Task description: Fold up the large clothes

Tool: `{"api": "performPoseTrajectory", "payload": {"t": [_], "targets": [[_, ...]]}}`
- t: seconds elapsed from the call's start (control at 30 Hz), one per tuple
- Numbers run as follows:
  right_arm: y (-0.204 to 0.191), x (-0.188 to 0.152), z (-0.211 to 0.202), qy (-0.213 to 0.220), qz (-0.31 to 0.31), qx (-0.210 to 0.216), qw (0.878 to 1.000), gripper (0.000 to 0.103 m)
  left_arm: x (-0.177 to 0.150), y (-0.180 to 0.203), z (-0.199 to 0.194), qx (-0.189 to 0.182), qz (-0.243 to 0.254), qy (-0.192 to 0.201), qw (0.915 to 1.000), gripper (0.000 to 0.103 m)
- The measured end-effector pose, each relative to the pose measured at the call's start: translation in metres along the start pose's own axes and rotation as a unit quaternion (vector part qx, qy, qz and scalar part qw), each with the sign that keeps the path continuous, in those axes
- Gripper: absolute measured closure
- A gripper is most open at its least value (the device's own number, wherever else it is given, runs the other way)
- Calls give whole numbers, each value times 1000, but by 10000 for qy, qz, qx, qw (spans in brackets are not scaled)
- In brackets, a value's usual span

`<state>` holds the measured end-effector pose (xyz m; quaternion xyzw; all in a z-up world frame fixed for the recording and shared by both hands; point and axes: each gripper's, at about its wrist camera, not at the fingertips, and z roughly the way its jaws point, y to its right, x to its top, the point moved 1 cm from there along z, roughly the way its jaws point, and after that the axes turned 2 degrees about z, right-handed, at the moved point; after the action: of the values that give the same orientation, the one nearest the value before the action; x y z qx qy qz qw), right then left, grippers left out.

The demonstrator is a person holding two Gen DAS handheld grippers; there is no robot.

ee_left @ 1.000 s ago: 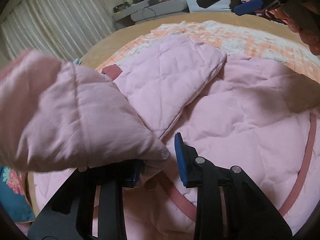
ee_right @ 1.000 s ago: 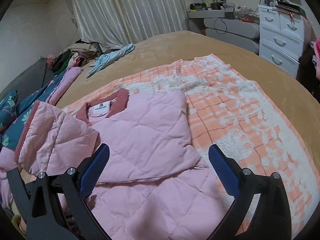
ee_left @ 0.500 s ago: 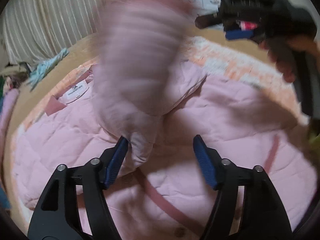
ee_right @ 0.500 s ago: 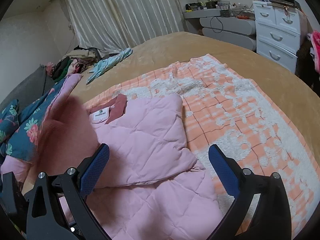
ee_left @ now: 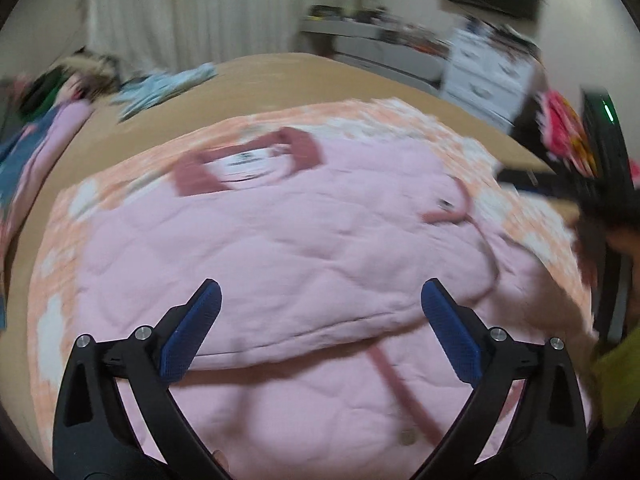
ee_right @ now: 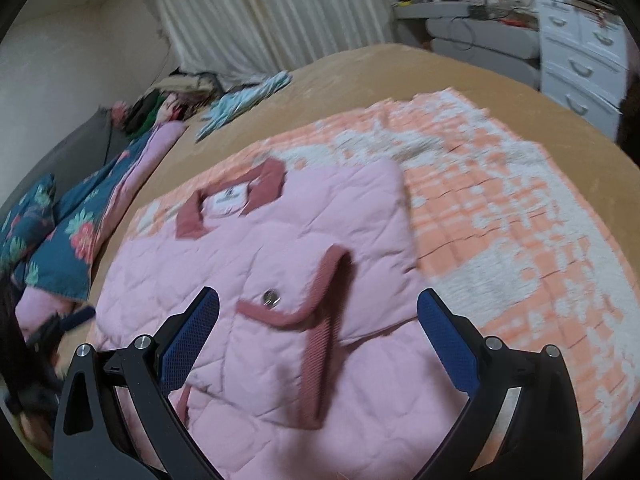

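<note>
A pink quilted jacket (ee_left: 304, 240) with a dark rose collar (ee_right: 272, 178) lies flat on an orange-and-white checked blanket (ee_right: 500, 220). One sleeve is folded across its front, and the rose-trimmed cuff with a snap button (ee_right: 272, 298) rests near the middle. My left gripper (ee_left: 320, 284) hovers above the folded sleeve. Its jaws are opening wide, with nothing pressed between the blue pads. My right gripper (ee_right: 318, 292) stands open just above the cuff, touching nothing.
The blanket covers a tan bed (ee_right: 360, 76). A floral blue quilt (ee_right: 60, 240), a heap of clothes (ee_right: 160, 104) and a light blue garment (ee_right: 248, 100) lie at the far left. White drawers (ee_right: 580, 52) stand at the right. A yellow-green sleeve (ee_left: 616, 384) shows at right.
My left gripper swung the sleeve over the jacket, let go of it and opened wide while lifting and rolling level. The sleeve now lies across the front. The right gripper barely moved.
</note>
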<state>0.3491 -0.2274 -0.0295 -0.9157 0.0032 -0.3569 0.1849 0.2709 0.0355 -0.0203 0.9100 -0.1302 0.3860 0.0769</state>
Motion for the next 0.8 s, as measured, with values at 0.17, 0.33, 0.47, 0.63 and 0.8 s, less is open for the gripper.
{"api": "performPoseTrajectory", "payload": {"t": [0.17, 0.33, 0.47, 0.63, 0.8], "targets": [[-12, -18, 25, -492, 92, 49, 9987, 4, -2, -52, -14, 471, -705, -13, 9964, 9], [-17, -35, 45, -843, 165, 75, 9963, 4, -6, -94, -30, 837, -1167, 48, 9896, 9], [-20, -45, 55, -1016, 261, 135, 9944, 4, -8, -121, -41, 945, -1523, 132, 9837, 9], [-15, -53, 65, -1155, 548, 221, 9915, 4, -12, -146, -48, 1115, -1841, 199, 9764, 9], [-23, -54, 58, -916, 315, 161, 9952, 35, -13, -159, -46, 1081, -2073, 247, 9720, 9]]}}
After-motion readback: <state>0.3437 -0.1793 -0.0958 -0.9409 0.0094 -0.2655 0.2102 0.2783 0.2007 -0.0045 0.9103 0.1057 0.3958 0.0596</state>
